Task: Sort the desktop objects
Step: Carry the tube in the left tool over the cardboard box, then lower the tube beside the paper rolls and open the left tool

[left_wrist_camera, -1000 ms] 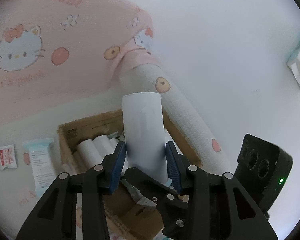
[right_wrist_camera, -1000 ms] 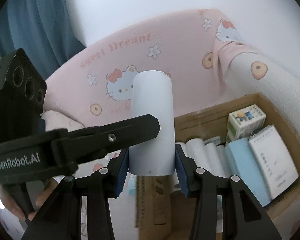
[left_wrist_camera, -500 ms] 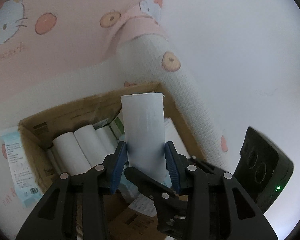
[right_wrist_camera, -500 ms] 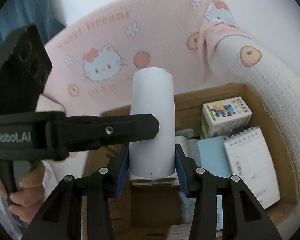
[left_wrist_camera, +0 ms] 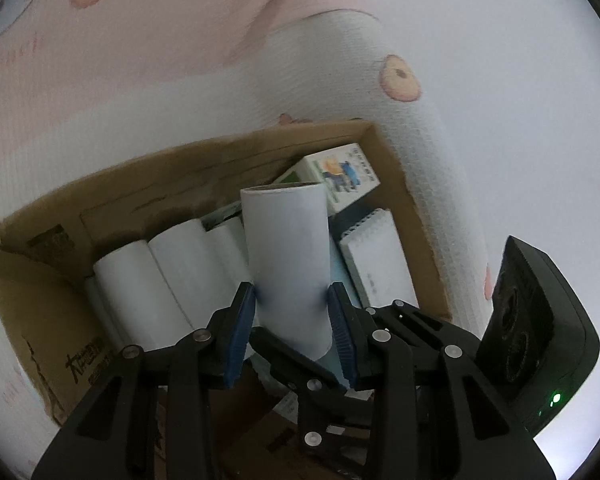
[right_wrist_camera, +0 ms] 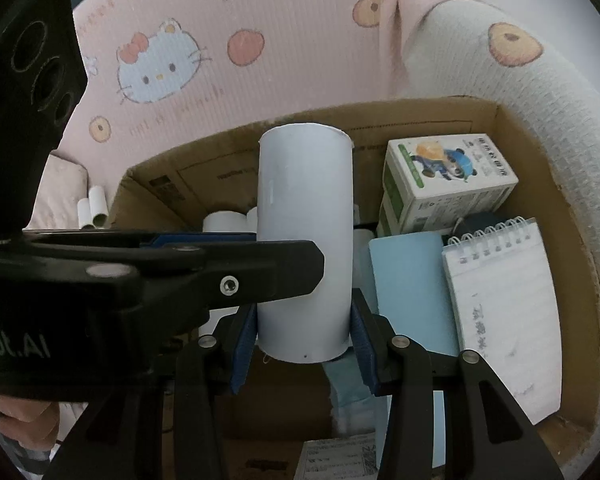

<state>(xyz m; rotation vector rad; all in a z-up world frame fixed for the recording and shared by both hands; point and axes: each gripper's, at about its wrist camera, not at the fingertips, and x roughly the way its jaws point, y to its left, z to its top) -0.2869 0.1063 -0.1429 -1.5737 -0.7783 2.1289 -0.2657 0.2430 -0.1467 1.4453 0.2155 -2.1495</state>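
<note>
- Right wrist alone shows two loose tubes (right_wrist_camera: pixel 93 208) outside the cardboard box (right_wrist_camera: pixel 572 240).
- Both claws, left claw (left_wrist_camera: pixel 292 320) closing and right claw (right_wrist_camera: pixel 303 334), pinch one white roll (right_wrist_camera: pixel 305 240).
- Pink cartoon-print cloth (right_wrist_camera: pixel 260 92) lies underneath.

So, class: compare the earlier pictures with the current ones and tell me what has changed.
Both claws, the left claw and right claw, have carried the white roll down toward the cardboard box, which now fills both views. The left claw's jaws are closing on the roll. Unchanged: both claws grip it, and the box's contents stay put.
</note>
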